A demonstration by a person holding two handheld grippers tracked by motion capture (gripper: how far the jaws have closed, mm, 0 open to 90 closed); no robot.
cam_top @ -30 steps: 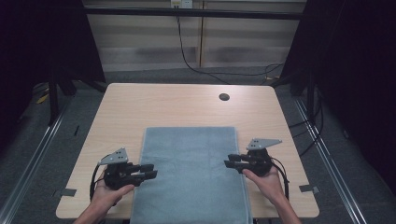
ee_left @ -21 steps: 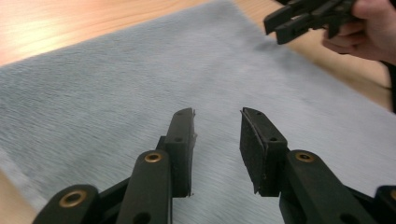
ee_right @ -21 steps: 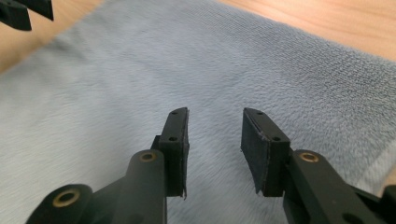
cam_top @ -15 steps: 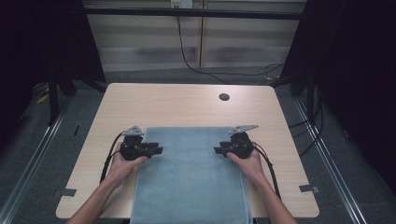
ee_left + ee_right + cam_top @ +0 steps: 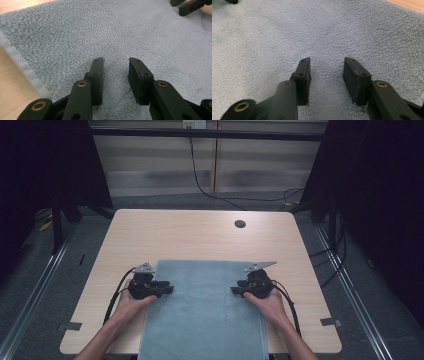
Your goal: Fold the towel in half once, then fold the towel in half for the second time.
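both grippers, left (image 5: 167,289) and right (image 5: 235,290), hovered jaws apart above the towel's (image 5: 202,310) side edges, pointing inward near its far corners.

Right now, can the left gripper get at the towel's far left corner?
Probably yes. The left gripper sits over the towel's left edge, jaws open with only cloth under them. The far left corner lies just beyond it, flat on the bare table, with nothing between them.
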